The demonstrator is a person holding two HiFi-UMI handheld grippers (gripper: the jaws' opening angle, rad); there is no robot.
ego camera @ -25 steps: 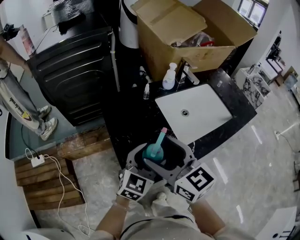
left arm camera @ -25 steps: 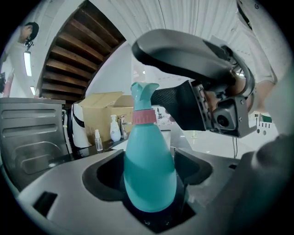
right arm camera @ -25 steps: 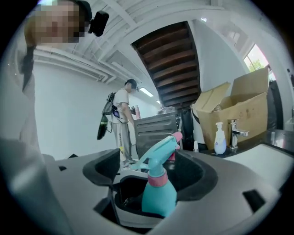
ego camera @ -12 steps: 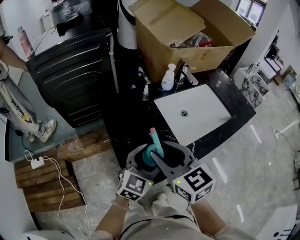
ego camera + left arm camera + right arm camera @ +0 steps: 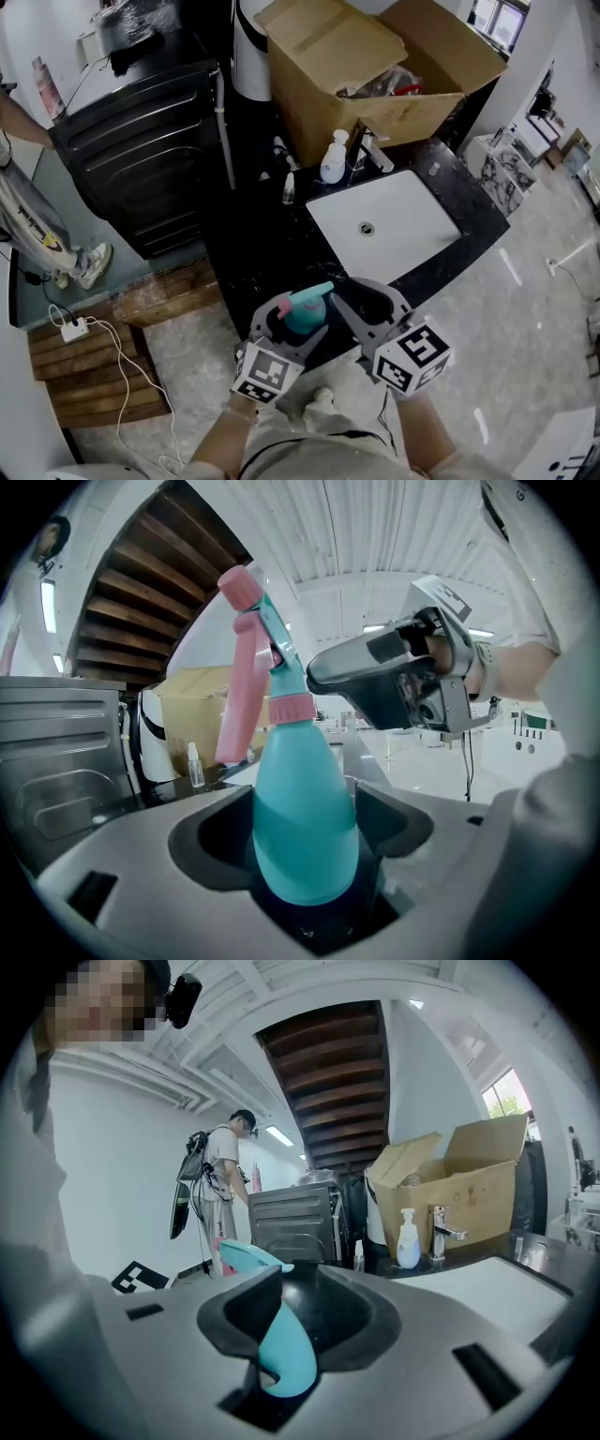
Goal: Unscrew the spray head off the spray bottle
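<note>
A teal spray bottle [image 5: 305, 319] stands upright between the jaws of my left gripper [image 5: 302, 326], which is shut on its body [image 5: 305, 827]. Its pink and teal spray head [image 5: 307, 294] sits on a pink collar, with the long pink trigger [image 5: 239, 686] hanging at the left. My right gripper [image 5: 361, 305] reaches in from the right at the level of the head [image 5: 323, 672]. Its jaws are closing, and in the right gripper view [image 5: 300, 1312] a teal part of the spray head [image 5: 281, 1344] is wedged between them.
Beyond the grippers, a white sink [image 5: 384, 220] is set in a black counter [image 5: 262, 244]. A faucet [image 5: 370, 148], a soap pump bottle [image 5: 333, 157] and an open cardboard box [image 5: 375, 66] are behind it. A black appliance [image 5: 150, 141], a person [image 5: 28, 225] and wooden slats [image 5: 94, 366] are at the left.
The spray head has turned from pointing away to lying crosswise. The right gripper has shifted right, and its jaws have narrowed around the head's teal end. The left gripper keeps hold of the bottle.
</note>
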